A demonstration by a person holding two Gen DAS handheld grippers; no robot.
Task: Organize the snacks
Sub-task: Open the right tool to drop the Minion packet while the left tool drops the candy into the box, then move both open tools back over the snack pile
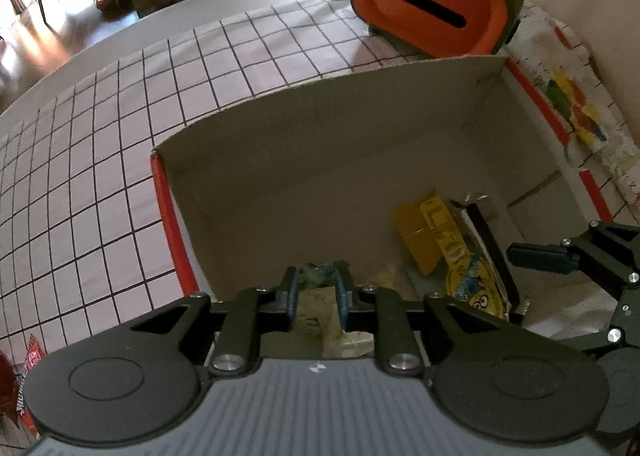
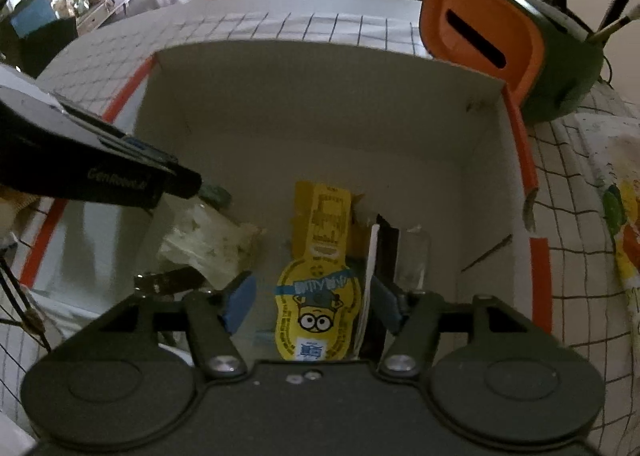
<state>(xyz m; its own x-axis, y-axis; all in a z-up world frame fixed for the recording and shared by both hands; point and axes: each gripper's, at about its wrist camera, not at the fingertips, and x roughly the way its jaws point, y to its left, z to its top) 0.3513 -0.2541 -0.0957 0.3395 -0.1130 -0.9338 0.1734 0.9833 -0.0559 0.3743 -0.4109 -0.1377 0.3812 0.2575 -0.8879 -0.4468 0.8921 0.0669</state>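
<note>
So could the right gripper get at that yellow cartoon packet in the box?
Probably yes. The right gripper hangs open right over the yellow packet inside the cardboard box, with nothing covering it.

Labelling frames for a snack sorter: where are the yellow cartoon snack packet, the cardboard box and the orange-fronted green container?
yellow cartoon snack packet (image 2: 316, 312), right wrist view, cartoon face.
cardboard box (image 2: 320, 96), right wrist view, far wall.
orange-fronted green container (image 1: 432, 4), left wrist view, orange front.
</note>
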